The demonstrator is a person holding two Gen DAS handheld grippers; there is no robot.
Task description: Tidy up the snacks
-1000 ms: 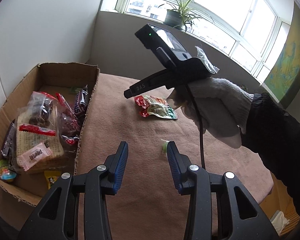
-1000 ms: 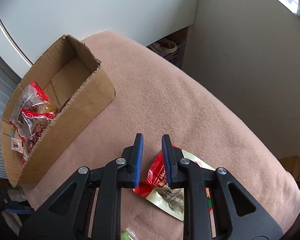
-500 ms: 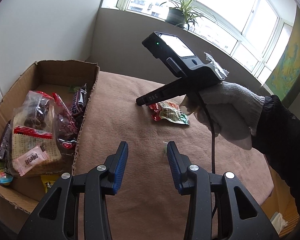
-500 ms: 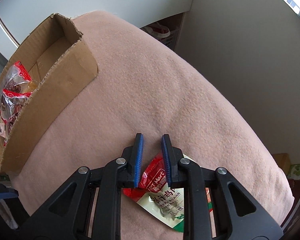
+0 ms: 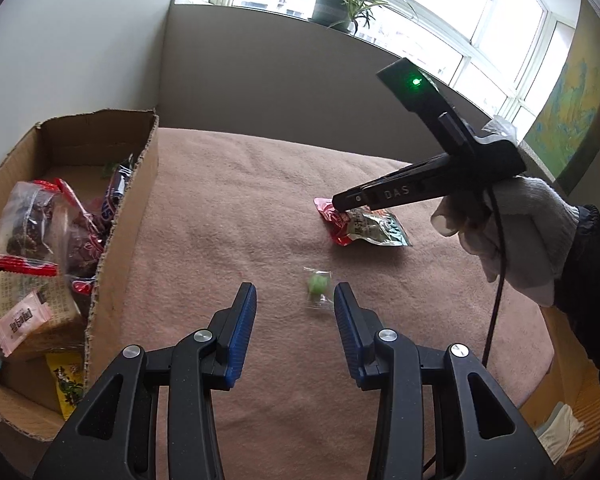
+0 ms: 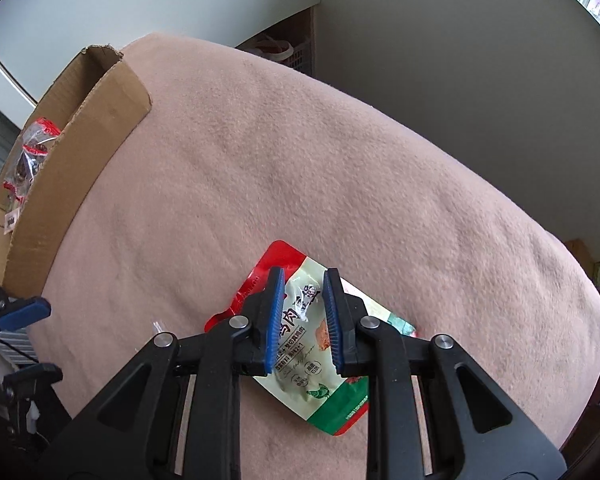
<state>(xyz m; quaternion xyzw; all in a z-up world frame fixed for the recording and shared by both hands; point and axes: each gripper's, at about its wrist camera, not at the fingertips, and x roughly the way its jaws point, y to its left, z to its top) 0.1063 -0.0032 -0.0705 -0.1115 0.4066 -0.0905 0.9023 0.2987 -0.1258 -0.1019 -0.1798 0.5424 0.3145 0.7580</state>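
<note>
A red, white and green snack pouch [image 5: 374, 229] [image 6: 312, 380] lies flat on the brown blanket-covered table [image 5: 236, 208]. My right gripper [image 6: 303, 280] [image 5: 338, 203] is shut and points steeply down, with its tips over the pouch's red end. Nothing is clamped between the pads. A small green candy in a clear wrapper [image 5: 318, 286] lies just ahead of my left gripper [image 5: 295, 308], close to its right fingertip. That gripper is open and holds nothing. A cardboard box [image 5: 138, 204] [image 6: 80, 140] at the left holds several snack packets [image 5: 32, 240].
A white-gloved hand [image 5: 512, 236] with a dark sleeve holds the right gripper, and a cable hangs from it. The table's edge drops off at the right. A potted plant [image 5: 334, 4] stands on the window sill. A basket [image 6: 284, 50] sits on the floor beyond the table.
My right gripper has swung away from the box to the right and come down over the pouch. My left gripper has moved forward, so the green candy now shows in front of its fingertips.
</note>
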